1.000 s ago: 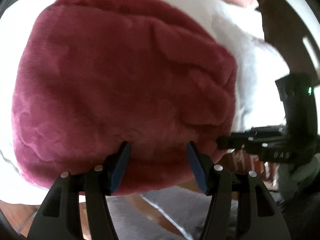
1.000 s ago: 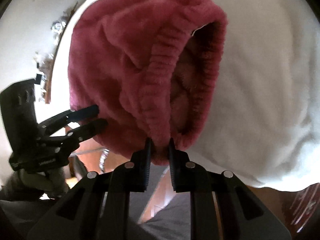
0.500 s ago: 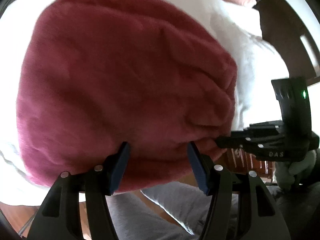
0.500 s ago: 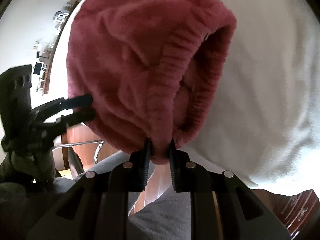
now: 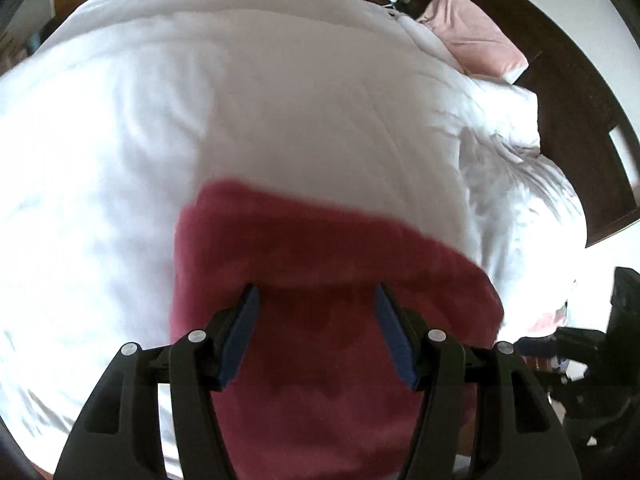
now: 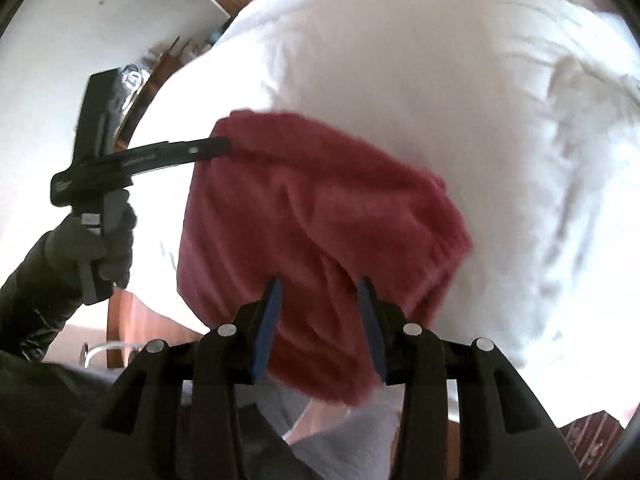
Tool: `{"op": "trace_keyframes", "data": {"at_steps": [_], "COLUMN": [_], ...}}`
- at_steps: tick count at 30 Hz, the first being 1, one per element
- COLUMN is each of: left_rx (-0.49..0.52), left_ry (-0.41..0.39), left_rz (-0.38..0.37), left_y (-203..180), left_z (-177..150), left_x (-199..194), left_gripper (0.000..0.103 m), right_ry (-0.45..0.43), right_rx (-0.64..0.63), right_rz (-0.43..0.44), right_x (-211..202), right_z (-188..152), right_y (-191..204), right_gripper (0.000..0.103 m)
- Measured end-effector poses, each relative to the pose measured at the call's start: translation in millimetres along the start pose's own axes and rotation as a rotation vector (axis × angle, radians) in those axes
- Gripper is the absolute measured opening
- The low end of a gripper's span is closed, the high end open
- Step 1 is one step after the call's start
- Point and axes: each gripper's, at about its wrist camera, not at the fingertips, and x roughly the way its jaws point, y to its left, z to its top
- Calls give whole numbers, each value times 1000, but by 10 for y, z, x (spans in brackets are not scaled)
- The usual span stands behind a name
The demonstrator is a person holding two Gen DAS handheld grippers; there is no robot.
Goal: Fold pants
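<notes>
Pants (image 6: 320,216) folded small on the white bed (image 6: 440,60).
Both the left gripper (image 5: 316,300) and the right gripper (image 6: 318,292) gape wide, holding nothing; a bump could undo the fluffy fold.

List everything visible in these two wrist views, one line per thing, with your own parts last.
pants: one, dark red and fleecy, bunched at the near edge of the bed, partly hanging over it.
duvet: one, white, covering the bed under the pants.
pillow: one, pink, at the far right end of the bed.
headboard: one, dark wood, behind the pillow.
wall: white, at the left in the right wrist view.
left gripper: one, black with blue pads, jaws open over the pants.
right gripper: one, black with blue pads, jaws open over the pants.
gloved hand: one, dark, gripping the left gripper's handle.
</notes>
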Motion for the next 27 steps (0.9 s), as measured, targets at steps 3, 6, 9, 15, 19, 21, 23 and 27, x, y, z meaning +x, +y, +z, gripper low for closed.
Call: {"op": "trace_keyframes", "data": {"at_steps": [3,6,9,15,19,21,23,27], "left_rx": [19,26,40,37,43,59,75,91], "left_ry": [36,75,110,135,157,159,157,160], "left_rz": [-1,7,10,8,30,42,53,50], "left_y": [78,184,212,342,419,418,430,416], "left_z": [237,301,403,530,569,575,560,548], "left_x": [201,381,642,994,1183,1253,1307,1311], "left_gripper": [60,60,59,52,52,52,52,52], "right_ry": [-8,-4,10,34,35,38,37,36], "right_rx": [36,85,149,172,229,238,223,217], "right_rz": [-48,-137,-191,-245,-230,-218,-203,-190], "right_x": [179,354,508,821,984,1027,1054,1098], "right_z": [54,68,16,-124,-107,-81,-90,-73], "right_y": [27,-82,-257,-418,-529,-578,-595,-611], "right_gripper": [41,41,41,41,41,41,41,41]}}
